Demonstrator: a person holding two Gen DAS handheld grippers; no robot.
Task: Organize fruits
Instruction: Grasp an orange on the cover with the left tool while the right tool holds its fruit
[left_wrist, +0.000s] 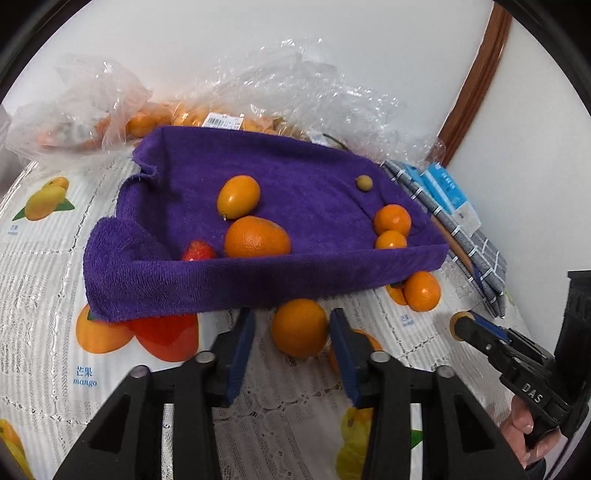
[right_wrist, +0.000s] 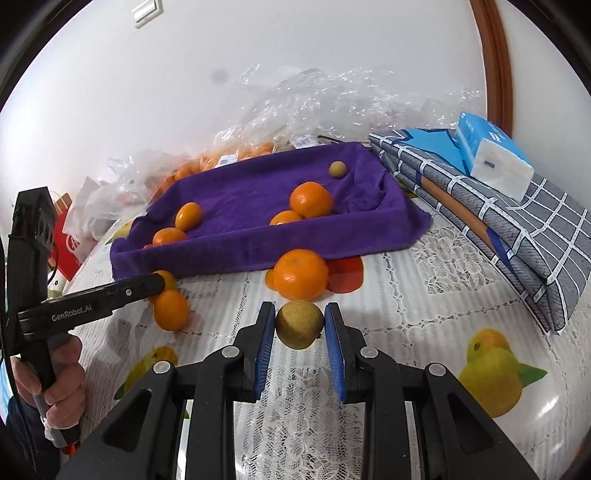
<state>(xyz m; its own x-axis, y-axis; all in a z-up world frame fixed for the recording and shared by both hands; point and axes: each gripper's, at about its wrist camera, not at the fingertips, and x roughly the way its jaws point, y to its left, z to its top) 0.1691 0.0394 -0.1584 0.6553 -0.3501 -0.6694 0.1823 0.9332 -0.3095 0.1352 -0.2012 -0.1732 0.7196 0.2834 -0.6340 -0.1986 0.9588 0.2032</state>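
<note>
Nearest the right wrist camera, the right gripper (right_wrist: 300, 326) is pinching a small brownish-green fruit (right_wrist: 300, 324) between its blue pads, just above the fruit-printed tablecloth (right_wrist: 424, 295). In the left wrist view, the left gripper (left_wrist: 291, 328) is straddling an orange (left_wrist: 300, 327); its pads are standing just beside the skin on either side, and contact cannot be confirmed, so the fingers read as slightly spread. The step in hand appears to be picking up loose fruit, one piece per hand. The next move probably calls for lifting each piece over the near wall of the tray and releasing it inside; the left grip likely needs tightening first. Farther off, another orange (right_wrist: 301, 273) is lying against the front of the towel-lined purple tray (left_wrist: 258, 273). The tray is holding several oranges, a strawberry (left_wrist: 198, 252) in the near corner, and a second small green fruit (left_wrist: 364, 183) near the back. Behind it, clear plastic bags (left_wrist: 207, 114) are holding more oranges against the wall.
</note>
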